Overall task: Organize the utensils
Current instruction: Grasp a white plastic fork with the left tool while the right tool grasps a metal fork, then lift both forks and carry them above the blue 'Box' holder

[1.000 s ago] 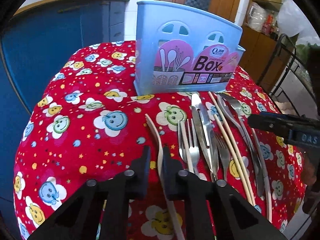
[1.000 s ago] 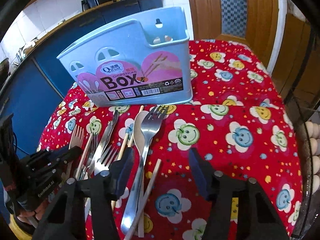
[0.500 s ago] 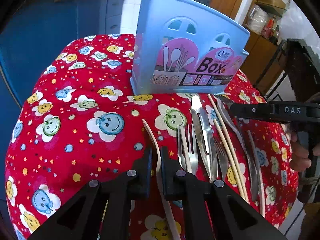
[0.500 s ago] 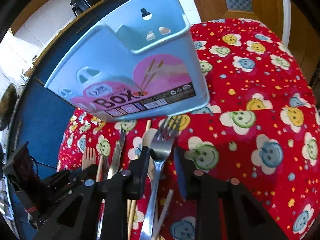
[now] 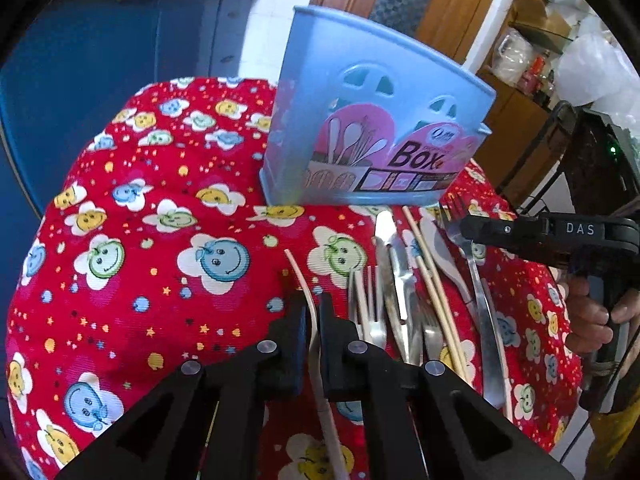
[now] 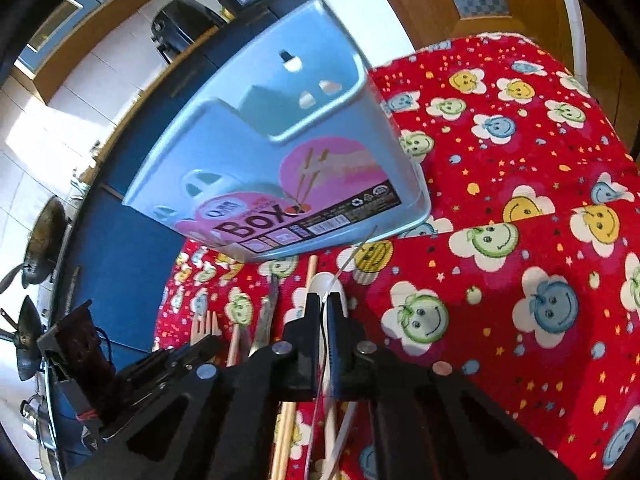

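Observation:
A light blue utensil box (image 5: 372, 136) stands upright at the back of the red smiley tablecloth (image 5: 132, 264); it also shows in the right wrist view (image 6: 280, 160). My left gripper (image 5: 313, 312) is shut on a thin cream chopstick (image 5: 298, 276) whose tip points toward the box. My right gripper (image 6: 325, 312) is shut on a steel fork (image 6: 356, 250), seen edge-on and lifted off the cloth; from the left wrist view this fork (image 5: 476, 280) hangs from the right gripper (image 5: 464, 226). Forks (image 5: 370, 304), knives (image 5: 394, 264) and wooden chopsticks (image 5: 434, 276) lie in a row before the box.
A white spoon (image 6: 324, 284) lies under the right gripper. A blue cabinet (image 5: 100, 60) stands behind and left of the table. A wooden door (image 6: 480, 0) and shelves (image 5: 532, 52) are at the back. The table edge drops off close on the right.
My right gripper closed on the fork and has raised and turned it edge-on. My left gripper stayed shut on the chopstick and lifted it slightly.

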The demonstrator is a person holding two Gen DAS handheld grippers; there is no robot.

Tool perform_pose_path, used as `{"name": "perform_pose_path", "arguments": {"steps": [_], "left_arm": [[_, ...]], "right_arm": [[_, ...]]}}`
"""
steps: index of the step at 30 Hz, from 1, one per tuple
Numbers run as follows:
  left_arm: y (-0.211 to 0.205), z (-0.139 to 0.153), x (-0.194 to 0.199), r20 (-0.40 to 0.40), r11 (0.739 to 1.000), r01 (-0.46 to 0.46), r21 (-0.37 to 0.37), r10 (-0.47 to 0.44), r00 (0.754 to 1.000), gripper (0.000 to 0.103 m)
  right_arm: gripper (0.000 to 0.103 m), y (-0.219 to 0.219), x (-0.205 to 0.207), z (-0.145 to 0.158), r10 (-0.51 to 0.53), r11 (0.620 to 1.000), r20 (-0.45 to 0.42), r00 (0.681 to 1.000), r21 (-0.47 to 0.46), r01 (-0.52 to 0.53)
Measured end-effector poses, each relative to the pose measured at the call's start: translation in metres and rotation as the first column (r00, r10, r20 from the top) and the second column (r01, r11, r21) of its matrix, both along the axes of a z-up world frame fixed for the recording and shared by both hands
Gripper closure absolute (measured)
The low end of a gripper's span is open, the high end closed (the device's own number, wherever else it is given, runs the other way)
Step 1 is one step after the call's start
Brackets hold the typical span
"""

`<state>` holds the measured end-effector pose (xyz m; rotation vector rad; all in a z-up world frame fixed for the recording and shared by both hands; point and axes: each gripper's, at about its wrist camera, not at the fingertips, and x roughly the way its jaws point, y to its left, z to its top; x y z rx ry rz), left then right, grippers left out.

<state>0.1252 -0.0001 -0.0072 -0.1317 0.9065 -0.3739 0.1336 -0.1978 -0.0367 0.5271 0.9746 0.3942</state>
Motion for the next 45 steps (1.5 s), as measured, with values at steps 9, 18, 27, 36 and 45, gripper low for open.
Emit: {"name": "perform_pose_path", "arguments": {"steps": [9,18,27,36,45], "left_arm": [[-0.001,0.025,-0.026,0.090,0.999,-0.002,-0.034,0.005,0.996,0.099],[0.002,0.068,-0.048,0.226,0.997,-0.026,-0.073,0.042,0.973,0.099],[0.004,0.110,-0.041,0.324,0.994,-0.051,-0.098,0.080,0.943,0.099],[0.006,0.148,-0.016,0.389,0.989,-0.078,-0.125,0.121,0.913,0.099],[0.000,0.186,0.014,0.466,0.986,-0.109,-0.128,0.157,0.871,0.099]], "right_arm": [[0.099,-0.002,-0.041,0.033,-0.033,0.999,0.158,0.987,0.020,0.030],[0.099,0.004,-0.076,0.073,-0.073,0.995,0.342,0.937,-0.045,0.094],[0.099,0.003,-0.088,0.102,-0.081,0.990,0.441,0.894,-0.072,0.125],[0.099,-0.005,-0.083,0.135,-0.101,0.981,0.507,0.856,-0.090,0.170],[0.099,-0.015,-0.059,0.162,-0.125,0.967,0.550,0.826,-0.117,0.224]]}}
